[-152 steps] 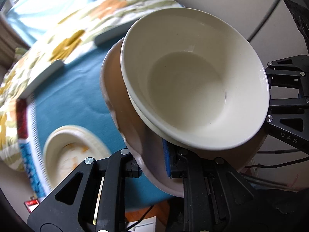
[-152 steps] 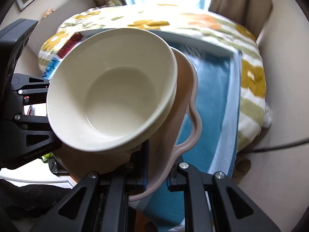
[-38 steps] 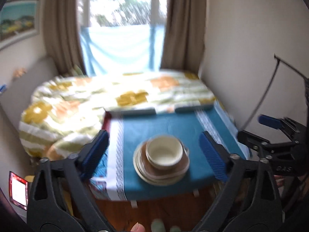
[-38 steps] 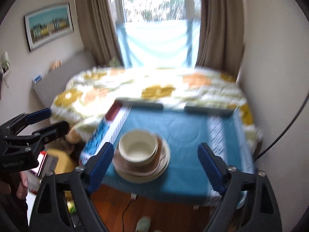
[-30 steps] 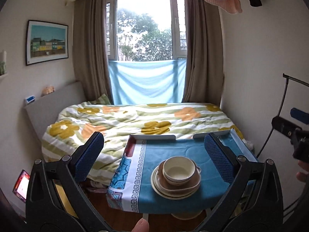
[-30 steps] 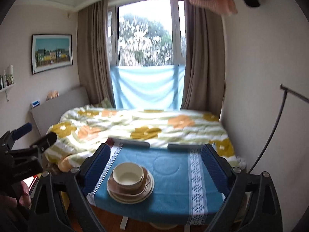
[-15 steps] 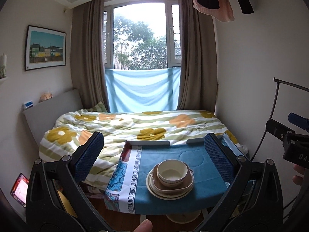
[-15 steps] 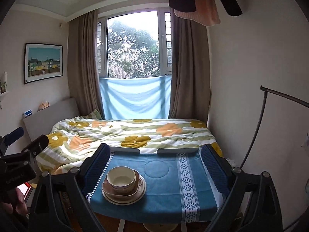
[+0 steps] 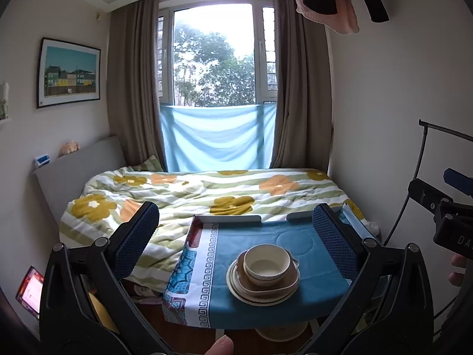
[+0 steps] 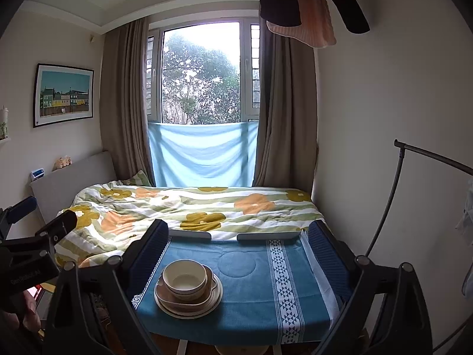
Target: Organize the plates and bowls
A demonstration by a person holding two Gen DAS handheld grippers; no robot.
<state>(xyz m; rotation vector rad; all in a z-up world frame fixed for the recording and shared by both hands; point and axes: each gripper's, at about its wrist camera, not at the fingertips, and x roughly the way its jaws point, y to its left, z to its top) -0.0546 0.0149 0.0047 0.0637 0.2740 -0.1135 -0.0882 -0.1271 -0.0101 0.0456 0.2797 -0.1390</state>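
Bowl (image 9: 267,264) nested on plates (image 9: 260,293) near desk (image 10: 251,310) front-left edge; right half bare. Left claw (image 9: 235,241) and right claw (image 10: 238,250) both spread wide, empty, well back.

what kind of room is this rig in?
Most likely a home bedroom. A bed with a flowered duvet fills the space under a curtained window, and a framed picture hangs on the wall. The stacked bowl and plates sit on a small table with a blue cloth at the bed's foot.
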